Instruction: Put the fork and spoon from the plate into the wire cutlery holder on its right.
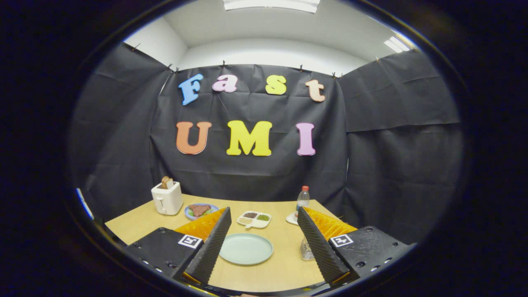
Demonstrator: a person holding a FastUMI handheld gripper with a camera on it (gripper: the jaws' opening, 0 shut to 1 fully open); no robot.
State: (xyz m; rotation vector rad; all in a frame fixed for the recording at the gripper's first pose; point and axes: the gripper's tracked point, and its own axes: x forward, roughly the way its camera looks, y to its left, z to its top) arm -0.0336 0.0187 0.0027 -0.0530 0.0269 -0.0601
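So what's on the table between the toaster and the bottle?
In the claw's view: a blue plate of food beside the toaster, then a white divided dish. The claw is open, its fingers flanking the pale green plate.

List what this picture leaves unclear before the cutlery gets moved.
- Holder: mostly hidden behind one finger of the open gripper; its contents cannot be told.
- Plate: looks bare between the fingers; its near-left rim is covered by the other finger, so no fork or spoon can be made out.
- Divided dish beyond the plate: fillings too small to identify.
- Saucer under the bottle: partly hidden by a fingertip.
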